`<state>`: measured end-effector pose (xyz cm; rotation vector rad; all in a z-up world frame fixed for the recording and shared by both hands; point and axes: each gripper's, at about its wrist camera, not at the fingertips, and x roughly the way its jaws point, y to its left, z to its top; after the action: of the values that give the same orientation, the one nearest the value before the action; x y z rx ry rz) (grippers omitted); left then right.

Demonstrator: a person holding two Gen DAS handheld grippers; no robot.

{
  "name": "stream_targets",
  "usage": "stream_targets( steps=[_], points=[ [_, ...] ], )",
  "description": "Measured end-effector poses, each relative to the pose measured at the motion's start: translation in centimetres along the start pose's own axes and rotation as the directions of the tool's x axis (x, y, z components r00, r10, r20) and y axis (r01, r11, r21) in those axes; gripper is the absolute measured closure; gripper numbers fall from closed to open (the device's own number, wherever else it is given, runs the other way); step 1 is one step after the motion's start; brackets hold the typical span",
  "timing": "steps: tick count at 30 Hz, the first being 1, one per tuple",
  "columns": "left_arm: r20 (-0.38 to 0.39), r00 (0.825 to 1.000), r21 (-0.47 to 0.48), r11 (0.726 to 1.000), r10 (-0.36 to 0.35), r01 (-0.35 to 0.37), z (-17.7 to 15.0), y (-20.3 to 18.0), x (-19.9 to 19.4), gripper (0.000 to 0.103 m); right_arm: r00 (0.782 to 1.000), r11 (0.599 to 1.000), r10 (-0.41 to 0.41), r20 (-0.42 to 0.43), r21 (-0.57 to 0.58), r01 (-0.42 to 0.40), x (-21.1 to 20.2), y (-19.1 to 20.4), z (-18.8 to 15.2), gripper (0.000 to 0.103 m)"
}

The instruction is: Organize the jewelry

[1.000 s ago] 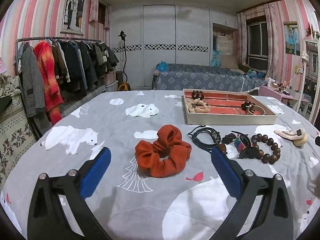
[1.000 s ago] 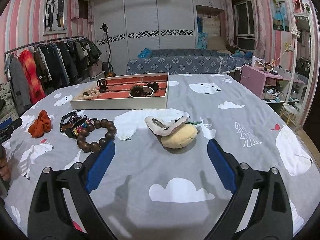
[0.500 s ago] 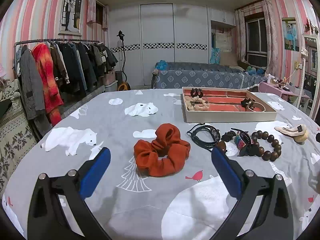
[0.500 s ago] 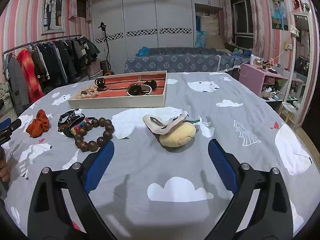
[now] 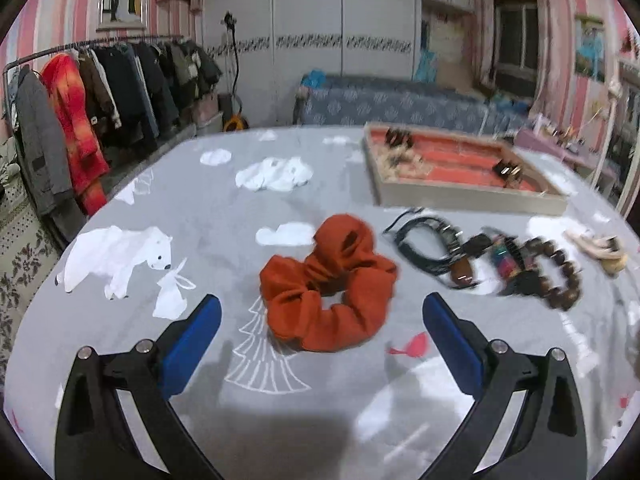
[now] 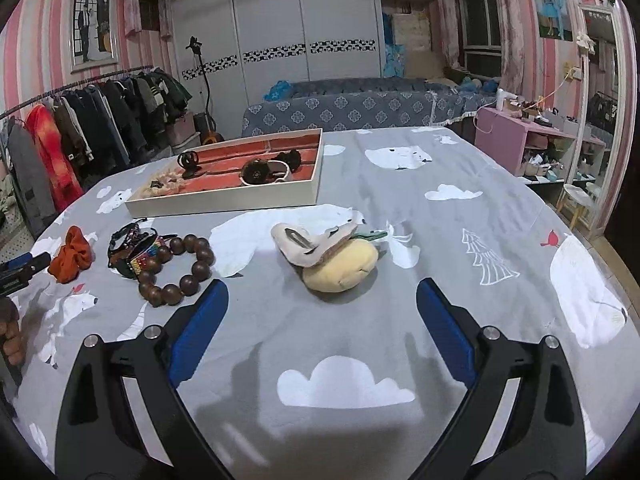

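Left gripper (image 5: 320, 320), jaws spread wide and empty, faces the orange scrunchie (image 5: 330, 282) at twelve o'clock — soft, light, squashy, best pinched across one puffy fold.

The orange scrunchie (image 5: 330, 282) is soft, matt, gathered cloth. The bead bracelet (image 6: 176, 270) looks like glossy dark wood. The tray (image 6: 224, 204) has smooth pale walls and a red lining. The table cover (image 6: 360, 340) is matt printed fabric.

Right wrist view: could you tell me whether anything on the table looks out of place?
Yes: a yellow plush toy under a beige hair clip sits among the accessories, well outside the tray.
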<state>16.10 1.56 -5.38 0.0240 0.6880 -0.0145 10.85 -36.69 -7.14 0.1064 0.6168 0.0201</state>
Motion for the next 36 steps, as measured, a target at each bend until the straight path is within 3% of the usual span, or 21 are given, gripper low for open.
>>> stream_targets(
  steps=[6, 12, 16, 19, 22, 24, 28, 32, 36],
  points=[
    [-0.13, 0.991, 0.009, 1.0, 0.004, -0.003, 0.4, 0.1, 3.8, 0.005, 0.999, 1.0, -0.016, -0.03, -0.023, 0.015, 1.0, -0.2, 1.0, 0.01],
    [-0.191, 0.981, -0.017, 0.999, -0.032, 0.029, 1.0, 0.3, 6.1, 0.005, 0.987, 0.998, -0.021, -0.159, -0.069, 0.01, 5.2, -0.2, 2.4, 0.011],
    [-0.208, 0.977, -0.005, 0.999, -0.045, 0.044, 1.3, -0.1, 6.9, 0.007, 0.972, 0.99, -0.069, -0.223, -0.136, 0.04, 8.1, 0.4, 2.8, 0.025],
    [-0.207, 0.977, 0.025, 0.998, -0.059, 0.066, 1.4, -0.7, 6.9, 0.024, 0.97, 0.994, -0.064, -0.234, -0.101, 0.041, 9.1, -0.3, 3.0, 0.031],
    [-0.191, 0.979, 0.041, 0.996, -0.068, 0.077, 1.4, -1.1, 6.8, 0.042, 0.966, 0.996, -0.032, -0.255, -0.091, 0.008, 9.8, -0.6, 2.7, 0.045],
    [-0.191, 0.979, 0.05, 0.995, -0.074, 0.085, 1.4, -1.3, 6.8, 0.049, 0.965, 0.997, -0.017, -0.262, -0.083, -0.005, 9.9, -0.8, 2.7, 0.048],
    [-0.173, 0.982, 0.08, 0.993, -0.076, 0.091, 1.5, -1.8, 6.4, 0.072, 0.969, 0.997, 0.0, -0.247, -0.079, -0.02, 9.1, -0.6, 2.8, 0.055],
    [-0.14, 0.986, 0.104, 0.989, -0.086, 0.101, 1.5, -2.2, 5.5, 0.081, 0.98, 0.997, 0.019, -0.2, -0.067, -0.034, 7.3, -0.5, 3.1, 0.056],
    [-0.095, 0.99, 0.1, 0.988, -0.105, 0.114, 2.2, -2.3, 3.8, 0.082, 0.993, 0.997, 0.056, -0.106, -0.056, -0.062, 4.3, -0.3, 4.0, 0.056]
  ],
)
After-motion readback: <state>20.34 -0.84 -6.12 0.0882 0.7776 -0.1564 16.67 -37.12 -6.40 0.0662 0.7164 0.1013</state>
